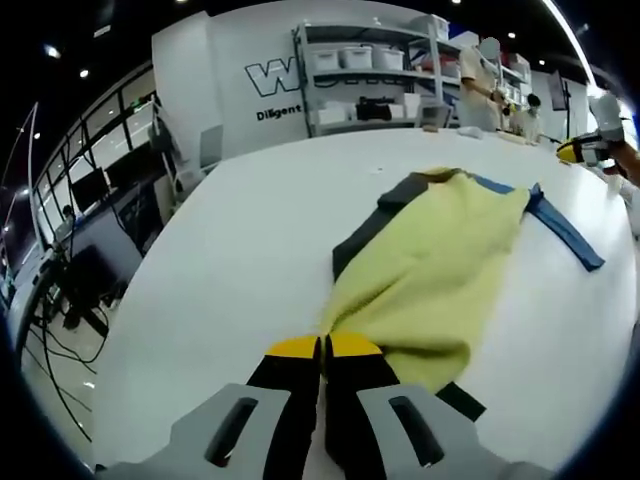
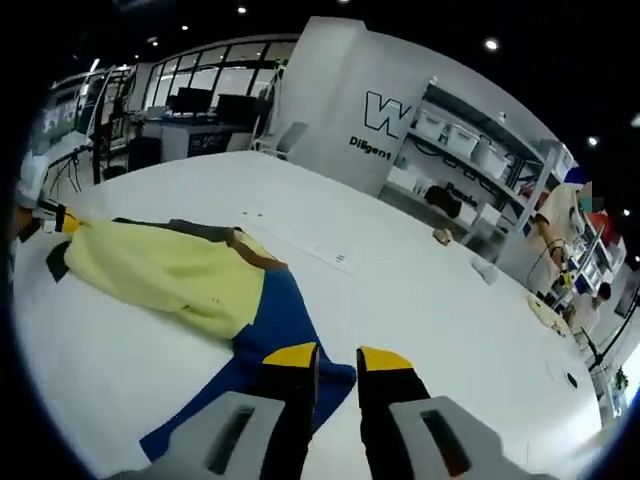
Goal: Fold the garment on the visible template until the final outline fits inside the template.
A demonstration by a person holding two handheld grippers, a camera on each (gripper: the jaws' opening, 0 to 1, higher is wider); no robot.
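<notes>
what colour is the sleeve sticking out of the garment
Blue; the sleeve shows best in the right gripper view.

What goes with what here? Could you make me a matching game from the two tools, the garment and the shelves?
Things:
1. left tool
2. right tool
3. garment
4. shelves

States:
A. jaws apart, over the blue part
B. mostly pale yellow
C. jaws shut on the garment's edge
D. holding white bins

Pairs: 1-C, 2-A, 3-B, 4-D
</notes>
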